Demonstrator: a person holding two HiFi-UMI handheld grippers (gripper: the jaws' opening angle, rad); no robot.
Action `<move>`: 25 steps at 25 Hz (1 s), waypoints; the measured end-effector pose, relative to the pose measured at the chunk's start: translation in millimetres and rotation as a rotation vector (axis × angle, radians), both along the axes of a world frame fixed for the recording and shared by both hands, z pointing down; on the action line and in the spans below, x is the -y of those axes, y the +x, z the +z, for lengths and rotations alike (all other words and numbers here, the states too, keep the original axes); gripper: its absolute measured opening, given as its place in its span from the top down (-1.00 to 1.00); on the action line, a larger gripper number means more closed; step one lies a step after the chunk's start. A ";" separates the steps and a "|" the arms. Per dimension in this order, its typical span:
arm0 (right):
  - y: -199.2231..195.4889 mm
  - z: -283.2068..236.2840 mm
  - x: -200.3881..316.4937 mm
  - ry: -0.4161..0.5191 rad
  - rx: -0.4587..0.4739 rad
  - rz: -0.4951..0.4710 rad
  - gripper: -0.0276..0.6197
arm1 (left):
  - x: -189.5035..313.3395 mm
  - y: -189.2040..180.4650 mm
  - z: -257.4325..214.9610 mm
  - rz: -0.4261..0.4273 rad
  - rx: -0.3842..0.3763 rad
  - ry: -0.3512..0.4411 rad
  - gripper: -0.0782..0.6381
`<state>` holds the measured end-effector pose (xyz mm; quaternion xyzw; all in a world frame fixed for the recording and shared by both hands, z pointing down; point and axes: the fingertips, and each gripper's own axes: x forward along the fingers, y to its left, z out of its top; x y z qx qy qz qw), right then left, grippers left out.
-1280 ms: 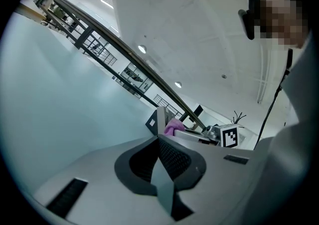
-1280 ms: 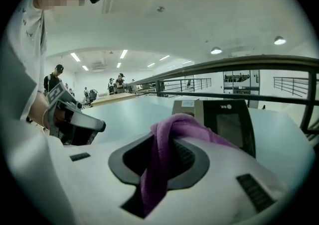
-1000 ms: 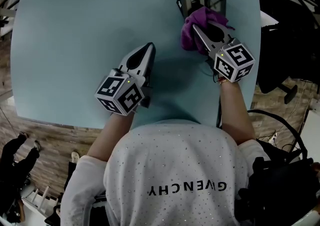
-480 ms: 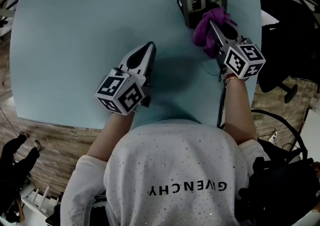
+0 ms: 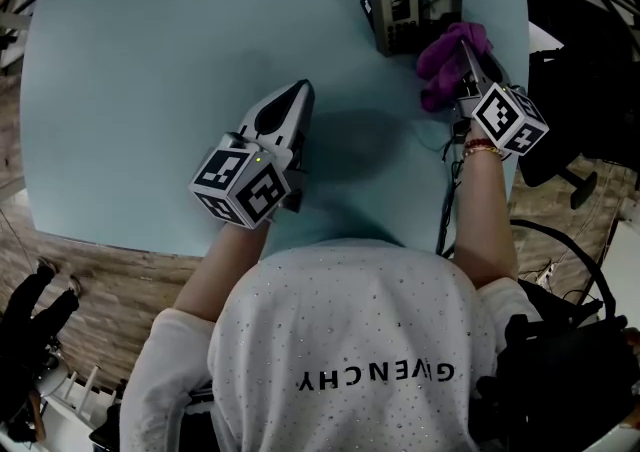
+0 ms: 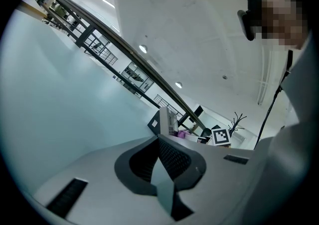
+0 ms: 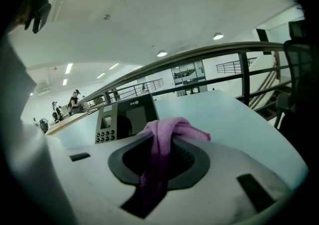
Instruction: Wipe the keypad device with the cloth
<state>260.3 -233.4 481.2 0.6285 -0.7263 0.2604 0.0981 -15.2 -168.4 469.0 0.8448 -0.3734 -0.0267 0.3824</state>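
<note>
At the left of the pale blue table (image 5: 120, 90), the left gripper (image 5: 300, 92) sits low over the surface with its jaws pressed together and nothing between them. It is well apart from the keypad device (image 5: 412, 0), which stands near the far edge, toward the right. Just beside the near right corner of the device is the purple cloth (image 5: 445, 60). It is bunched into a lump and pinched by a fold in the jaws of the right gripper (image 5: 468, 52).

I think the main risk is the device itself. Nothing holds it, so a firm stroke from the right side could push it across the smooth table, or toward the far edge. A second risk is the grip: only a narrow fold of cloth is clamped, so dragging it over the keys could pull it loose. Also, the bunched cloth hangs beside the jaws, so the hard jaw tips may reach the screen before the fabric does.
</note>
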 end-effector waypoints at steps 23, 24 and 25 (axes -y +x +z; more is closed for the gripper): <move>-208.7 -56.8 17.0 0.052 0.097 -0.450 0.68 | -51.4 -43.4 -53.3 -0.077 0.051 0.078 0.78; -204.2 -55.4 14.8 0.038 0.100 -0.418 0.68 | -57.8 -47.0 -57.8 -0.084 0.055 0.084 0.78; -200.0 -53.4 11.8 0.028 0.113 -0.393 0.68 | -63.1 -49.9 -61.2 -0.091 0.059 0.090 0.78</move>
